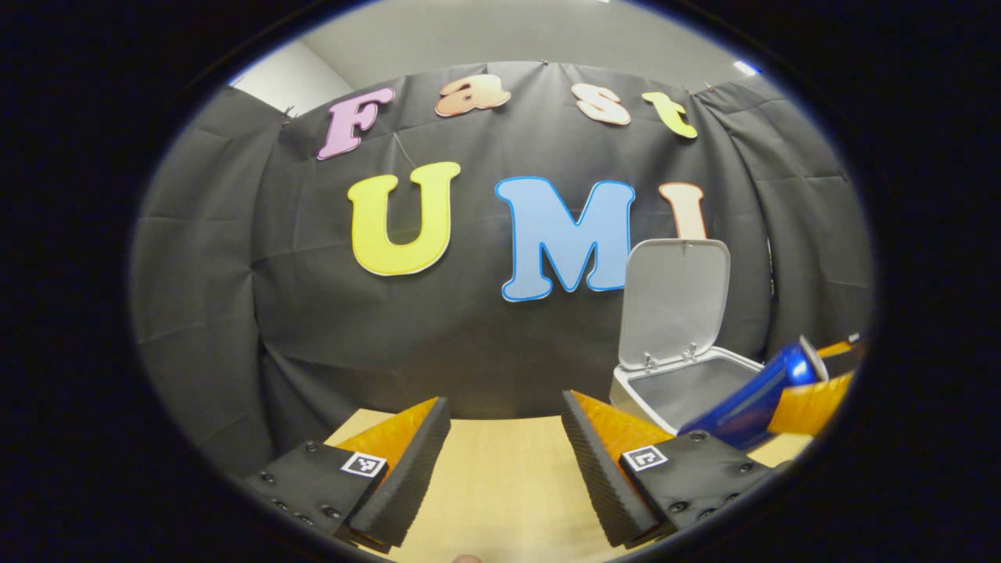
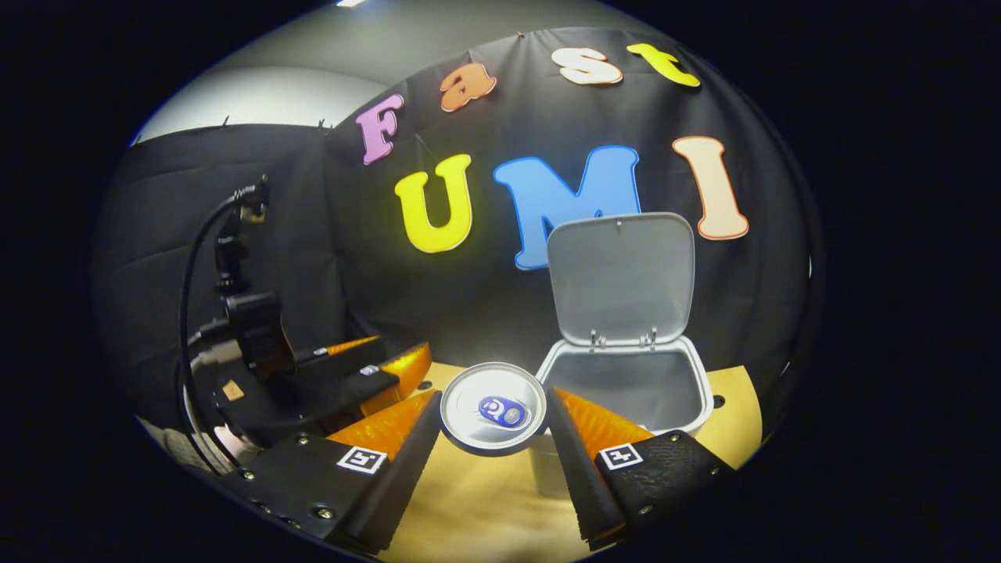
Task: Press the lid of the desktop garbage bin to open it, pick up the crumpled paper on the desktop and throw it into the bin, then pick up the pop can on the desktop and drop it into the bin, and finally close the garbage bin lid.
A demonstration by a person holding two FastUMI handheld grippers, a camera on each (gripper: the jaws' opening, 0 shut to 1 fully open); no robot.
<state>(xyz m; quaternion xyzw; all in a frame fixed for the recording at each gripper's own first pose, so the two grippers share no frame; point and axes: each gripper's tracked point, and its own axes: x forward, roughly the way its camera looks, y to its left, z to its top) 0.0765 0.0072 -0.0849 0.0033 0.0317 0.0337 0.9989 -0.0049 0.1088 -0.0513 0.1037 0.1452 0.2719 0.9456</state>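
The white desktop bin (image 2: 700,391) stands on the wooden table with its lid (image 2: 620,277) swung up against the booth wall. My right gripper (image 2: 493,438) is shut on the blue pop can (image 2: 493,407), whose silver top faces the camera, lifted just in front of the bin's left rim. In the left gripper view the same can (image 1: 751,403) lies tilted beside the open bin (image 1: 626,387), held by the right gripper (image 1: 813,395) at the right edge. My left gripper (image 1: 507,461) stands open over the bare table, left of the bin. The crumpled paper is hidden.
The wooden tabletop (image 1: 500,485) runs up to the black cloth wall behind the bin. In the right gripper view the left gripper (image 2: 367,375) with its camera mount and cables sits at the left, close to my right fingers.
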